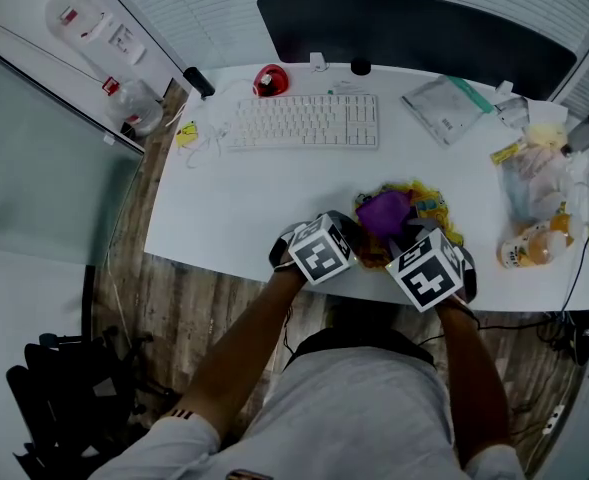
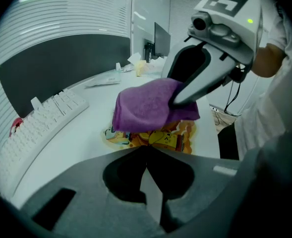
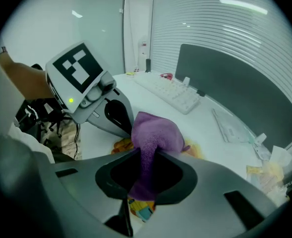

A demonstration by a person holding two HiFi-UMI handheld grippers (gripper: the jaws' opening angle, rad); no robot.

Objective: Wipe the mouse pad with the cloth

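The right gripper pinches the one purple cloth between its jaws, and the fabric bulges out ahead of them in a bunch. The left gripper has its jaws pressed together with nothing between them, and its tips point at the cloth from just beside it. Under the cloth lies a single mouse pad, printed in yellow and orange, near the front edge of the white table.

Both of the person's forearms reach forward from the torso and converge, so the two grippers stand close together over the pad.

One white keyboard sits well behind, with one small red object beyond it. A flat clear plastic bag lies to the right. A dark panel backs the table, and the floor is wood plank.
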